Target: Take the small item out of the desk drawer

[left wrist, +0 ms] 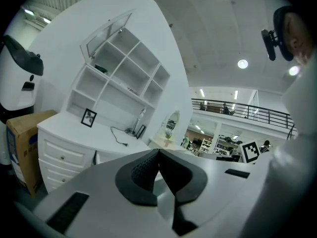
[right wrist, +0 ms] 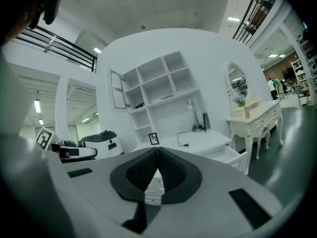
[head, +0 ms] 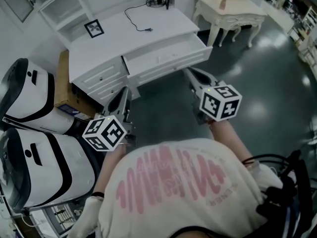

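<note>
Standing well apart from the white desk [head: 119, 36], facing its pulled-out drawer [head: 168, 63]. Holding the left gripper [head: 124, 90] and the right gripper [head: 190, 73] side by side ahead of the body, both aiming roughly level at the desk front, probably lining up for a reach into the drawer. Showing both pairs of tongs pressed together tip to tip and pinching nothing, with only the desk and the room appearing past the pads in each gripper view. Needing, by that reading, to spread one pair before any pick.

Looking for the small item and finding it in no view: the drawer's inside reading as plain white from the head camera, too small and washed out for telling what lies there.

Lying on the desktop, apart from the drawer: a small picture frame [head: 93, 28] and a loose power cable [head: 137, 20]. Flanking the desk: a cardboard box [head: 64, 83] at its left end and an ornate side table [head: 233, 14] well apart on the right.
</note>
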Demonstrator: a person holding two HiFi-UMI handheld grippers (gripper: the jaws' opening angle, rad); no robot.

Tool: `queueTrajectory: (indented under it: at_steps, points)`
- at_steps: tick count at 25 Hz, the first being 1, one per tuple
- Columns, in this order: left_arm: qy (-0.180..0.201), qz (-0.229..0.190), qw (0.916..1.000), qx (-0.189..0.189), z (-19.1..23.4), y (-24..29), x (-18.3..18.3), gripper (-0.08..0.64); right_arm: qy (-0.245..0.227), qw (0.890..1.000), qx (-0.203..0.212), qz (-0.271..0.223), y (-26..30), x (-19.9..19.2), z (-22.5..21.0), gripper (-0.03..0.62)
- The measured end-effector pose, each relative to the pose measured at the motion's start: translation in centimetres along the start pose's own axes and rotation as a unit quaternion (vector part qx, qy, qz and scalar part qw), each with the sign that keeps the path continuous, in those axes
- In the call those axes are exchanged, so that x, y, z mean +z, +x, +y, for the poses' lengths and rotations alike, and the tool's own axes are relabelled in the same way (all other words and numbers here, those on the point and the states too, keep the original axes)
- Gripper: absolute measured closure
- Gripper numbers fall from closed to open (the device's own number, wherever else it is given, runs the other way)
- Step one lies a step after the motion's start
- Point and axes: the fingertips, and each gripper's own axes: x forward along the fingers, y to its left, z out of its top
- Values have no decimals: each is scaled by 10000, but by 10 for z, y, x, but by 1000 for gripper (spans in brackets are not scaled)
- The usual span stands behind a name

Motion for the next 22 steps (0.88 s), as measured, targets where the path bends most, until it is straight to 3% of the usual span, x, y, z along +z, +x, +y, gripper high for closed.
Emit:
queueTrajectory:
  at_steps: [7, 22]
  points:
    - [-161, 278, 9995, 55, 15, 16, -20, 531, 81, 9979, -371, 517, 16, -27, -27, 575]
    - [-492, 741, 9960, 30, 51, 49, -54, 531, 396, 9923, -426, 1093, 60, -77, -42, 575]
